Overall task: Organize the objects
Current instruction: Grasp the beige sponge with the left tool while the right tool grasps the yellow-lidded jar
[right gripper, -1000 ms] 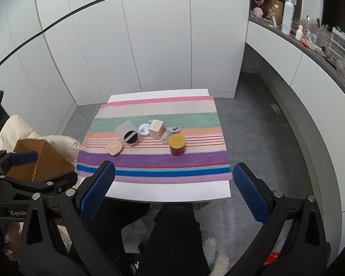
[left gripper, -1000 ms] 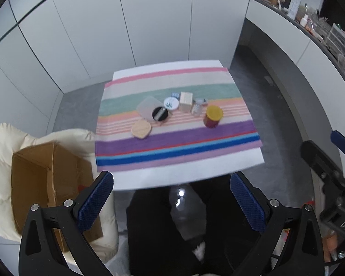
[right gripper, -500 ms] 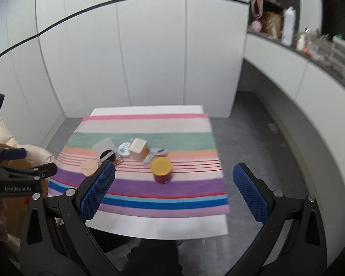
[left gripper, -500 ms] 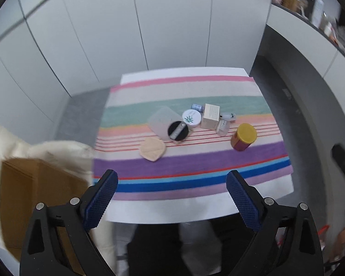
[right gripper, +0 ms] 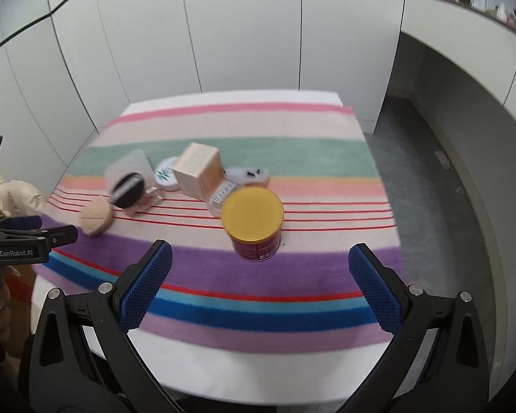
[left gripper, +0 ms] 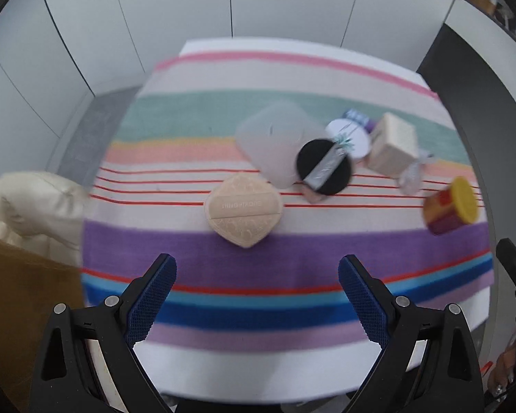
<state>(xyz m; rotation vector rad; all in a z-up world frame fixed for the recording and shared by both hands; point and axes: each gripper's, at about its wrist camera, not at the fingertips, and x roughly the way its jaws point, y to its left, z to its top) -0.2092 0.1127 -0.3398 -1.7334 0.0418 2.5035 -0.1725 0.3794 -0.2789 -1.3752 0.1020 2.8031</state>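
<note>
We logged: striped desk [right gripper: 326, 158]; left claw [left gripper: 256, 285], wide open, empty, peach puff [left gripper: 243, 209] just beyond it; right claw [right gripper: 259, 275], wide open, empty, yellow-lidded jar [right gripper: 253, 218] just beyond, mid-desk.

Both grippers have come down toward the table [left gripper: 292, 361], so the striped cloth [left gripper: 292, 254] now fills most of each view. The left gripper [left gripper: 257, 292], jaws slightly narrower than before but wide with nothing between them, now hangs over the cloth's near stripes with the beige puff [left gripper: 243, 210] at its 12 o'clock; the cardboard box has slid almost out at 8 o'clock. The right gripper [right gripper: 259, 282] now has the yellow-lidded jar [right gripper: 253, 222] at 12 o'clock.
</note>
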